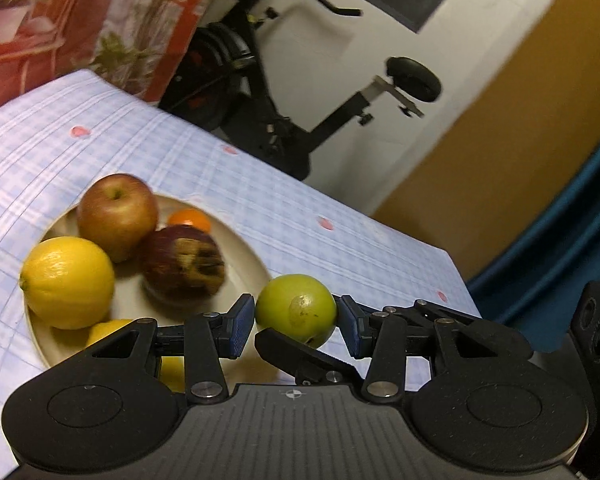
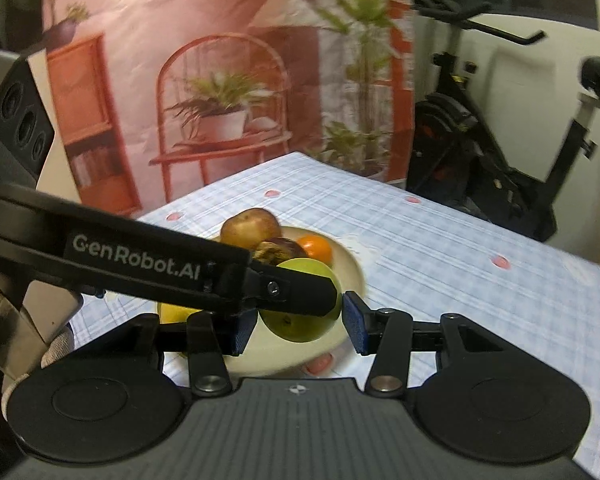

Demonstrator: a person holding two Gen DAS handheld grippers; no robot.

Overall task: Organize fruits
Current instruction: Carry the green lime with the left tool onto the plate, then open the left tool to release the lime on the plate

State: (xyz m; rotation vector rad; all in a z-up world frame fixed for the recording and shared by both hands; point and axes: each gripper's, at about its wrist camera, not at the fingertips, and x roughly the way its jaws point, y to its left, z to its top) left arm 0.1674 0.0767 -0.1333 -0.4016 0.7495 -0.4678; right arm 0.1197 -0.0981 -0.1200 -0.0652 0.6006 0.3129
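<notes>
- Round green fruit sits at lower centre of the left wrist view, right between the blue pads of the left gripper. The gripper is clamped on it, one pad on each side.
- In the right wrist view it is the same green fruit again, low and central. The right gripper has its blue pads against the fruit's sides too, so both grippers are grasping this one fruit.
- The left gripper's black finger, lettered "GenRobot.AI", slants in from the left edge of the right view and crosses the top of the fruit.
- In the left view, a black finger of the right gripper crosses below the fruit.
- The cream round plate lies just left of the fruit in the left view.
- On the plate are a red-yellow apple, a dark red bruised apple, a big yellow lemon and a small orange citrus. More yellow fruit is half hidden behind the gripper.
- A pale blue checked tablecloth with pink dots lies under the plate.
- A black exercise bike stands beyond the table at upper centre. A printed backdrop of red shelves and potted plants fills the top of the right view.
- A grey knit-gloved hand shows at the lower left edge of the right view.
</notes>
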